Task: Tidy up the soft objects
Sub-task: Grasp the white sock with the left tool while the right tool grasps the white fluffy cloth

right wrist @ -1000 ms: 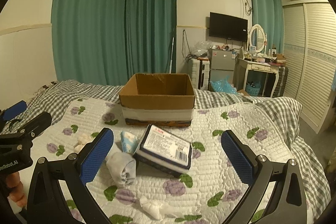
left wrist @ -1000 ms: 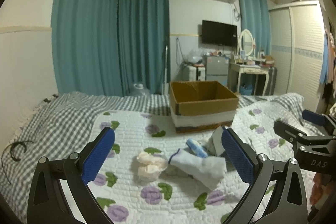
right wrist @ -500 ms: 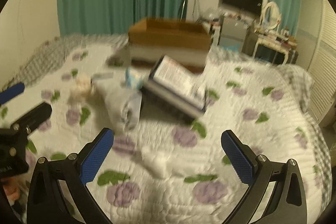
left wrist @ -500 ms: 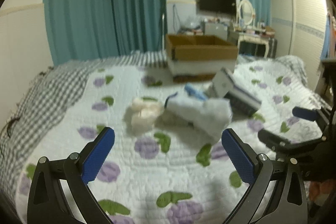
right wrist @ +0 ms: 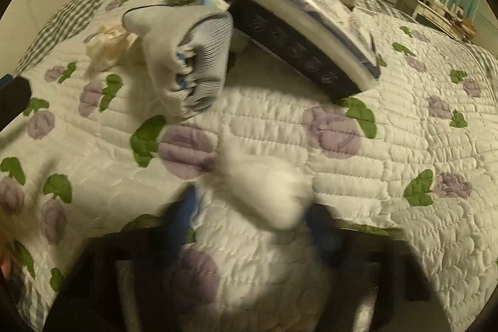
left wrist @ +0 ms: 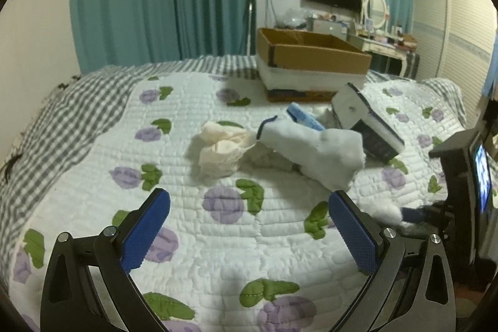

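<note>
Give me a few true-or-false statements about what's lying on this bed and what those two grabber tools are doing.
1. The left gripper is open and holds nothing. True.
2. The right gripper has its fingers around a small white bundle. True, though blurred.
3. The cardboard box sits on the floor. False: it stands on the quilt.
4. The grey-white sock lies inside the box. False: it lies on the quilt.

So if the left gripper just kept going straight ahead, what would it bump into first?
Probably the quilt itself, since the open left gripper angles down at bare bedding; beyond lie the cream cloth bundle and grey sock. Depth is uncertain.
</note>
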A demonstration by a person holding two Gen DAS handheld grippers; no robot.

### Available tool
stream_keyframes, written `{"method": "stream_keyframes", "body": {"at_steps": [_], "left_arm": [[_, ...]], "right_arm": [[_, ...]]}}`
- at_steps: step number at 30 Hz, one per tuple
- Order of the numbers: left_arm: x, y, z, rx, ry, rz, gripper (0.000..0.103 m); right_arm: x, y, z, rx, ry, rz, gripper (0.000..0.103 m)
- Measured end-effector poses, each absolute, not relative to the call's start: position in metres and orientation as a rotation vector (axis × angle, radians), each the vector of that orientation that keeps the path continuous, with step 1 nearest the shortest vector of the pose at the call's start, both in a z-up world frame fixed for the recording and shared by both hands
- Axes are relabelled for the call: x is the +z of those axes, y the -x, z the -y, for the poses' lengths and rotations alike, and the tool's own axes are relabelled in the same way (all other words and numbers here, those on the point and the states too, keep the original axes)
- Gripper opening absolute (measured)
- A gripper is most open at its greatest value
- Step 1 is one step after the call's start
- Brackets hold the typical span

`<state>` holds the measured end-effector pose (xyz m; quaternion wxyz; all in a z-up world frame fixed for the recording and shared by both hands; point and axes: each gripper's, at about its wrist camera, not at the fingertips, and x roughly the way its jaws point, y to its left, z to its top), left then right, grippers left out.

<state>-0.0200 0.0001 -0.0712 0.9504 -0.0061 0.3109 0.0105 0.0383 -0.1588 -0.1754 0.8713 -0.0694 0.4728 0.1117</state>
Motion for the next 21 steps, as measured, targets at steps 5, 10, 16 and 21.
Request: {"method": "stream_keyframes", "body": {"at_steps": [5, 10, 16, 21], "left_arm": [[-0.063, 0.011, 0.008, -0.004, 0.022, -0.634, 0.103], [-0.06, -0.016, 0.032, -0.087, 0.068, -0.663, 0.103], [-0.09, -0.065, 0.067, -0.099, 0.045, -0.754, 0.095], [-0.112, -0.084, 0.074, -0.171, 0.05, -0.805, 0.062]], "right_arm": [[-0.143, -0.025, 0.173, 0.235, 0.09, -0.893, 0.025], [-0.098, -0.034, 0.183, 0.233, 0.091, -0.794, 0.025], [-0.087, -0.059, 0.198, 0.22, 0.104, -0.771, 0.025], [-0.094, -0.069, 0.215, 0.217, 0.079, -0.777, 0.025]]}}
